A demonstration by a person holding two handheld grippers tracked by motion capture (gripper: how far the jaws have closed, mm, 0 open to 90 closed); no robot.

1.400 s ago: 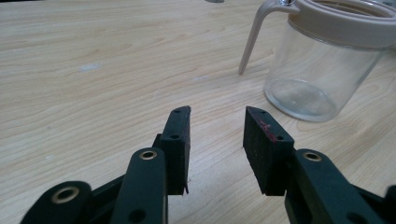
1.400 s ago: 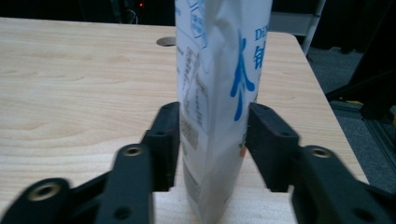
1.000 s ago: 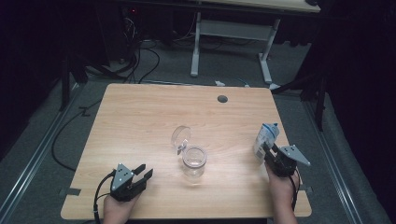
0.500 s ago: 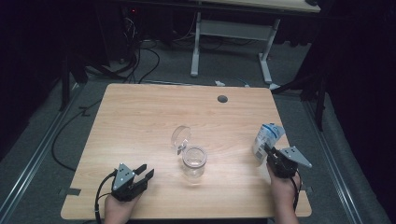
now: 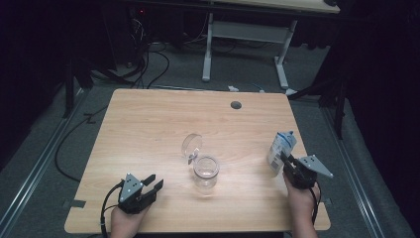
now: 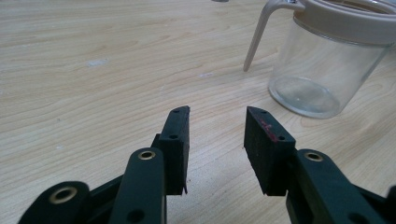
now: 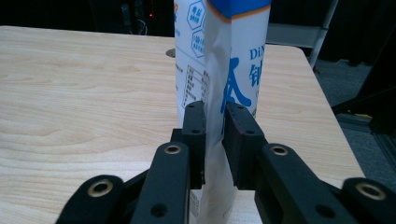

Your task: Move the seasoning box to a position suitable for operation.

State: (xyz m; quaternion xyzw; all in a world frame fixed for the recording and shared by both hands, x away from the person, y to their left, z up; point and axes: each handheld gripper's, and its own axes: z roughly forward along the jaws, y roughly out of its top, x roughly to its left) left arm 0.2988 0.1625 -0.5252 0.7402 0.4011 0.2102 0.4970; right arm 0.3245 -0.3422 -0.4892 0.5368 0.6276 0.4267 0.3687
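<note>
Right gripper view: the right gripper, its jaws just reopening slightly, pinches the pouch mid-frame; grip firmly, stay upright toward the jar. Left gripper gapes empty.

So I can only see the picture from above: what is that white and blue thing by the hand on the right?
Observer: It's a soft pouch with blue print and a small table of text on its side; the right gripper pinches a fold of it between its pads.
Operator: Is the pouch standing on the table?
Observer: It stands upright in the grip, near the table's far right corner; its bottom edge is hidden behind the jaws.
Operator: And the glass jar in the middle, anything in it?
Observer: The left gripper view shows the jar empty, with a beige rim, and its lid hinged open.
Operator: Is the other gripper holding something?
Observer: No, the left gripper has its jaws apart with only bare wood between them.
</note>
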